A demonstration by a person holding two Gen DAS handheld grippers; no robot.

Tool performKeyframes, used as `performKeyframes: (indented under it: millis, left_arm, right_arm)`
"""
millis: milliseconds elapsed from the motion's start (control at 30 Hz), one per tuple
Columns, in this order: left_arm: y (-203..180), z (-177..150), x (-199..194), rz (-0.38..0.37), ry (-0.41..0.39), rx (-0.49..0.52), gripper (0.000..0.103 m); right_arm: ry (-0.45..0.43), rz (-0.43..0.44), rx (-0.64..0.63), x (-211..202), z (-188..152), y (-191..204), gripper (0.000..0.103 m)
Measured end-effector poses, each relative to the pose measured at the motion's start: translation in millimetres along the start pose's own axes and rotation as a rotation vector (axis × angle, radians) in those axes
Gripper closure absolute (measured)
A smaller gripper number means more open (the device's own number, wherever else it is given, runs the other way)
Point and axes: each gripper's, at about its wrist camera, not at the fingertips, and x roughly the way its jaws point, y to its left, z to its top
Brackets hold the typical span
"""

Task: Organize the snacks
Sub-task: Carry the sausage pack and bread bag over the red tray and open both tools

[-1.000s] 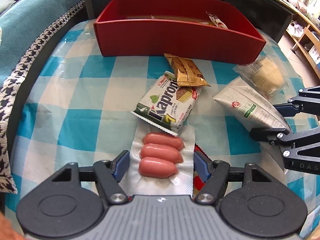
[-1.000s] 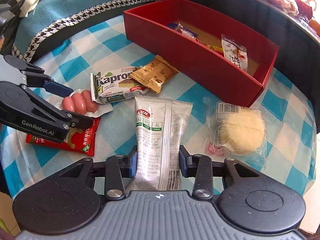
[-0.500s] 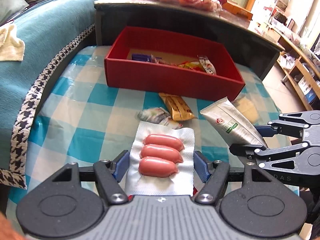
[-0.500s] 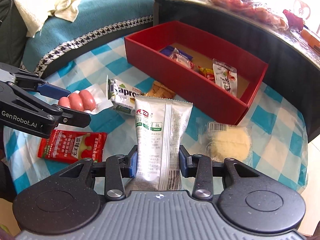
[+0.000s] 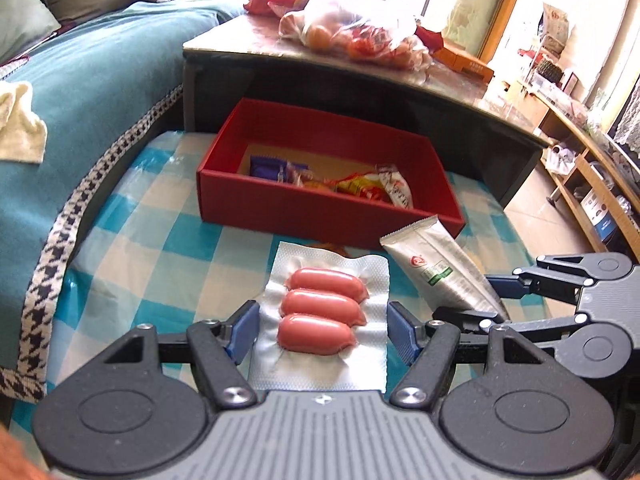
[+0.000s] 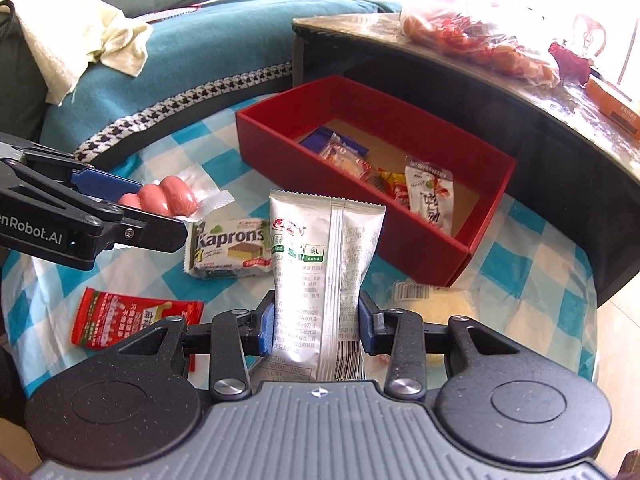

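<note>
Both packs have come up off the surface since the earlier frames, and the red box now sits lower and farther off in each view.

From the left wrist, our left gripper [image 5: 322,334] is clamped across the wide sausage pack [image 5: 326,316], which hangs clear of the checked surface [image 5: 132,248]. Ahead lies the red box [image 5: 320,210], already holding several snacks. To the right we see our right gripper [image 5: 494,300] carrying the silver pouch [image 5: 436,270].

From the right wrist, our right gripper [image 6: 316,326] is pinched tight on the silver pouch [image 6: 324,264], held upright. Below remain the Kaprons wafer [image 6: 230,250], a red sachet [image 6: 132,320] and a pale round pastry [image 6: 436,304], partly hidden.

We judge that we are mid-carry: next we need to bring both packs over the box rim and let go inside.
</note>
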Motion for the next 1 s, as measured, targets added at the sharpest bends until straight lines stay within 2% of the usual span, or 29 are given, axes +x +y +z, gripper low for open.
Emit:
performKeyframes:
  millis: [200, 567, 1000]
  left_arm:
    - [-11.2, 15.9, 1.4, 0.012, -0.056, 0.015, 0.007]
    - [-32.4, 51.6, 19.1, 0.016, -0.114, 0.044, 0.007]
    - [-35.0, 91.5, 59.7, 0.043, -0.133, 0.056, 0.007]
  right_arm:
    - [-0.050, -0.066, -0.014, -5.1, 5.1, -5.4, 0.056]
    - [-0.106, -0.111, 0.033, 1.0, 34.3, -26.4, 0.056]
    - [-0.135, -0.150, 0.100, 25.3, 64.8, -57.5, 0.056]
